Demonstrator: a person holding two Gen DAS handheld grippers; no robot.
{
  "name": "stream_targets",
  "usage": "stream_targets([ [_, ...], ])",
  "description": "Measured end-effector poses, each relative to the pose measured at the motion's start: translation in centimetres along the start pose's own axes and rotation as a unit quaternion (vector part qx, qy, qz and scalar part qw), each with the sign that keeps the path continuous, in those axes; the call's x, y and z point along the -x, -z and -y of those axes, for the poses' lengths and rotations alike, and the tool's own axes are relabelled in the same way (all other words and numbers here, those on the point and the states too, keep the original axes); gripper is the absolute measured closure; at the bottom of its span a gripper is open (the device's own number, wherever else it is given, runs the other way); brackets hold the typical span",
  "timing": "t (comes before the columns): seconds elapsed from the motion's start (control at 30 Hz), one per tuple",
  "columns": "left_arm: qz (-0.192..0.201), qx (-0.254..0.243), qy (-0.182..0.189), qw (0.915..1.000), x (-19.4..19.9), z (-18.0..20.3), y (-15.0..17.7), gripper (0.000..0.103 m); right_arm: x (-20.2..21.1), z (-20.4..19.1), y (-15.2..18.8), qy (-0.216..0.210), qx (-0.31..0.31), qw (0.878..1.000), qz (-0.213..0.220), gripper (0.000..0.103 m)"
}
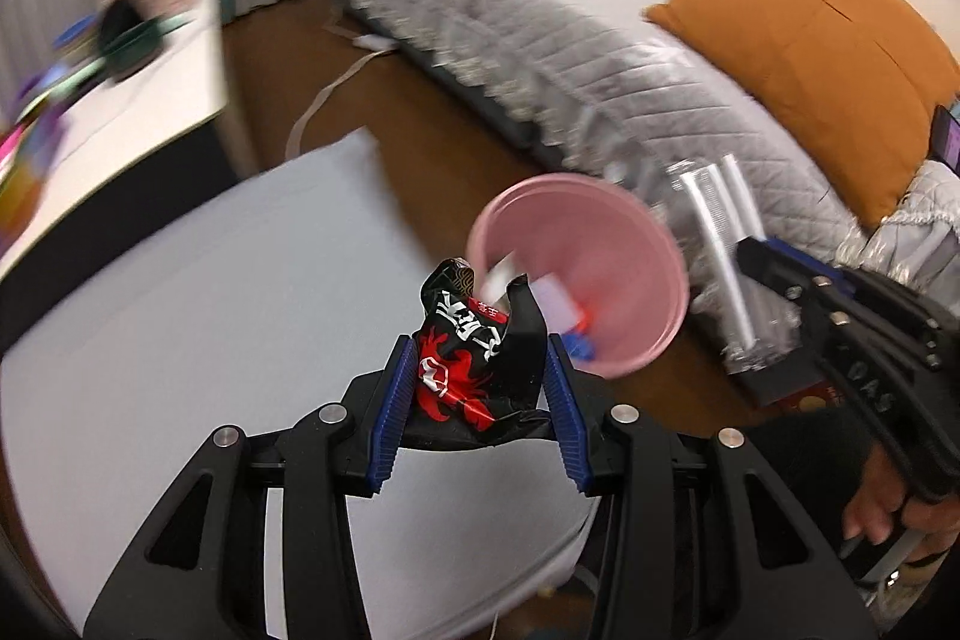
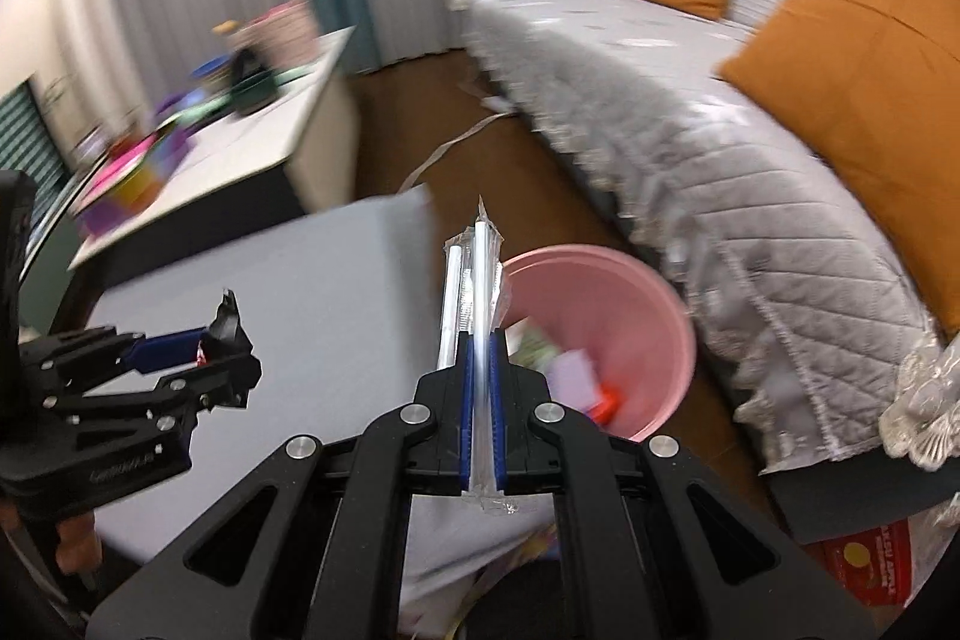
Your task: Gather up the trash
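Observation:
A crumpled black and red snack wrapper [image 1: 474, 358] is pinched between the blue pads of my left gripper [image 1: 483, 358], just short of the near rim of a pink bin [image 1: 636, 274]. The bin stands on the brown floor and holds several scraps. My right gripper [image 2: 480, 358] is shut on a clear packet of white straws [image 2: 477, 280], which sticks up and forward beside the pink bin [image 2: 648, 316]. In the right wrist view the left gripper [image 2: 225, 334] hangs over the grey pad with the wrapper's dark tip [image 2: 228, 316] showing. The left wrist view shows the right gripper [image 1: 750, 244] at the bin's right, straws [image 1: 726, 244] standing upward.
A grey pad [image 1: 210, 280] covers the low table below both grippers. A sofa with a grey quilted cover [image 1: 600, 58] and orange cushions [image 1: 810, 58] runs behind the bin. A white table [image 1: 138, 88] with colourful clutter stands at the left. A red box [image 2: 870, 568] lies under the sofa's end.

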State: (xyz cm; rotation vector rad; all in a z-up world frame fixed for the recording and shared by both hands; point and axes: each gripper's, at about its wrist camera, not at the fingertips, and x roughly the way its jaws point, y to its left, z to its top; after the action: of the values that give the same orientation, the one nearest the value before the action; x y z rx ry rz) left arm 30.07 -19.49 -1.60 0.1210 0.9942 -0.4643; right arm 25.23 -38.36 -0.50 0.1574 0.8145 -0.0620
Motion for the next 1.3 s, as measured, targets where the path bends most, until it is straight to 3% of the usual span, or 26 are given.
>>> stream_targets([
  [0.27,-0.019,-0.015,0.034,0.9991,-10.1,3.1,-6.2,0.059,-8.5,5.5,-1.7,0.027,-0.056,0.997,-0.04,0.097],
  [0.37,-0.039,-0.02,0.023,0.9988,-13.1,3.6,-6.7,0.045,-10.5,6.3,-1.6,0.037,-0.061,0.995,-0.069,0.093],
  [0.4,-0.042,-0.021,0.02,0.9987,-13.8,3.6,-6.7,0.032,-11.3,6.8,-1.6,0.039,-0.064,0.994,-0.08,0.091],
  [0.43,-0.048,-0.019,0.013,0.9986,-14.6,3.5,-6.7,0.016,-11.9,7.1,-1.5,0.048,-0.066,0.993,-0.09,0.075],
  [0.47,-0.054,-0.015,0.001,0.9985,-15.2,3.4,-6.7,0.015,-12.3,7.6,-1.5,0.068,-0.07,0.991,-0.094,0.067],
  [0.5,-0.057,-0.009,-0.016,0.9982,-15.7,3.2,-6.7,0.015,-12.4,8.0,-1.4,0.074,-0.077,0.99,-0.094,0.042],
  [0.53,-0.062,-0.002,-0.03,0.9976,-16.3,2.9,-6.7,0.015,-12.5,8.3,-1.4,0.072,-0.086,0.99,-0.091,0.027],
  [0.67,-0.055,0.001,-0.031,0.998,-16.0,2.0,-5.8,0.015,-12.2,8.4,-1.5,0.077,-0.082,0.99,-0.086,0.021],
  [0.83,-0.023,-0.003,-0.043,0.9988,-11.2,1.1,-4.2,0.015,-8.8,7.3,-1.3,0.065,-0.079,0.994,-0.045,0.012],
  [1.0,0.061,-0.006,-0.092,0.9939,-1.0,0.2,-0.2,0.015,-0.7,3.1,0.8,0.039,-0.064,0.997,0.016,0.005],
  [1.17,0.078,0.0,-0.107,0.9912,6.6,-0.9,5.3,0.015,6.9,-2.0,4.9,0.016,-0.016,0.998,0.051,0.005],
  [1.3,0.083,0.035,-0.134,0.9869,11.1,-1.7,10.4,0.015,11.1,-5.0,8.4,-0.015,-0.002,0.999,0.047,0.005],
])
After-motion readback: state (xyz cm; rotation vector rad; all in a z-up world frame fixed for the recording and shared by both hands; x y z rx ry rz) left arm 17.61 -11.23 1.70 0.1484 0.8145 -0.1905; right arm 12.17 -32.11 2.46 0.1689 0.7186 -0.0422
